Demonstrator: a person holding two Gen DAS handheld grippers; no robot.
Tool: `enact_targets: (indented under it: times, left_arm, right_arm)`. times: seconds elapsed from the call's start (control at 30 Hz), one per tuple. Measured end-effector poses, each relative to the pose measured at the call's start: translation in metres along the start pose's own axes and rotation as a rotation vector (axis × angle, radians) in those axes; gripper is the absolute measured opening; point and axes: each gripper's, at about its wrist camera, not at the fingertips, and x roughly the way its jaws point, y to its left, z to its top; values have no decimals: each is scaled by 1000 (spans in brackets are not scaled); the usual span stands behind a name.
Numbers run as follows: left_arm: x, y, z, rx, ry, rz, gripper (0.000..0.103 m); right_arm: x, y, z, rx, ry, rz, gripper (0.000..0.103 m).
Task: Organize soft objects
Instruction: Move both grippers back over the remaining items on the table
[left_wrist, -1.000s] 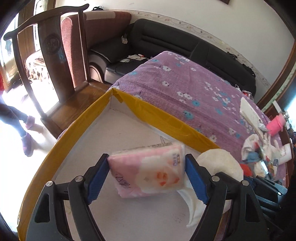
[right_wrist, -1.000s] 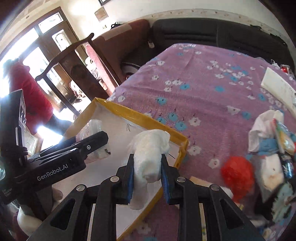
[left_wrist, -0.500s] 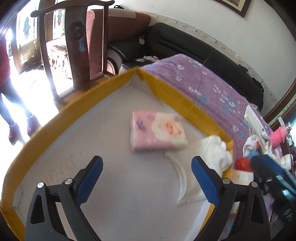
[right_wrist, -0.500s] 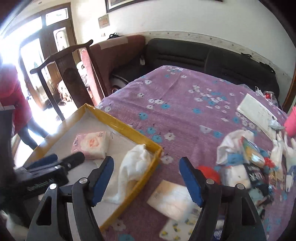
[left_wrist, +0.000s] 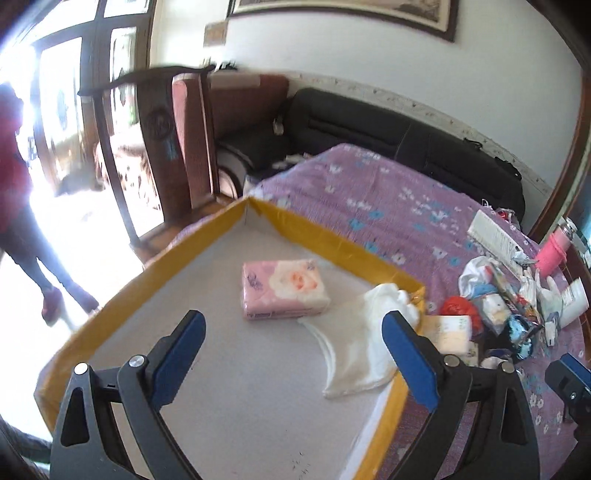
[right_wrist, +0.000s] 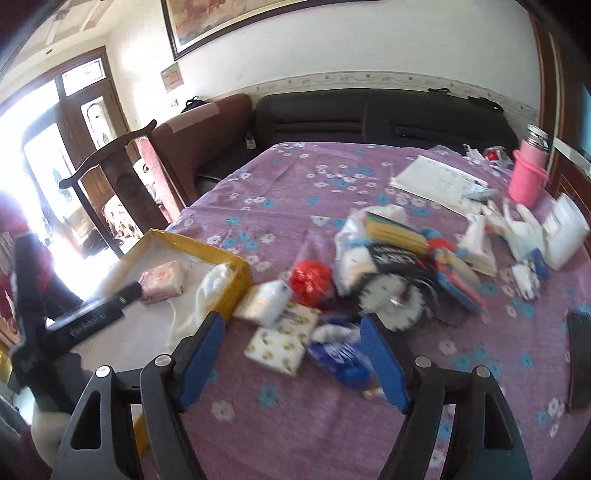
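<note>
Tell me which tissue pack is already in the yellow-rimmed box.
The pink tissue pack. It lies inside the box beside the white cloth; the yellow-flowered pack sits outside on the purple tablecloth.

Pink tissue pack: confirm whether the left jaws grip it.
No, the tissue pack lies free in the tray, ahead of the open left gripper.

A pink tissue pack (left_wrist: 284, 289) with a white flower picture lies flat in the yellow-edged box (left_wrist: 207, 230), near its far corner. Just beside it, a white cloth (left_wrist: 360, 341) lies crumpled, with one end bunched up against the box's side wall. More soft things sit in a messy pile (right_wrist: 399, 258) on the purple flowered cover (right_wrist: 295, 184), outside the box. A flowered tissue pack (right_wrist: 282, 341) lies close to the box.
</note>
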Motion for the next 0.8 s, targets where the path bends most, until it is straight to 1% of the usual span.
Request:
enact_targets:
  times: [0.13,0.23,0.33,0.53,0.8]
  left_arm:
    - [-42,-29,-5,102,-105,21,96]
    - [-67,-52,-9,171,-161,28,99]
    - [-84,-68,-14,212,-192,22,100]
    - [-99,-89,-21,242,-203,-1,101]
    - [-100,-104,-30,275,-188,-7,101]
  right_arm:
    - [-19,-21,-16,24,-15,-37,83]
    - [-27,-36,-26,61,-14,-44,83]
    - [-35,-47,-34,87,-17,-46,83]
    - [-51,-61,-45,96,-38,-68,83]
    - [-60,-90,-57,154,-42,-85,83]
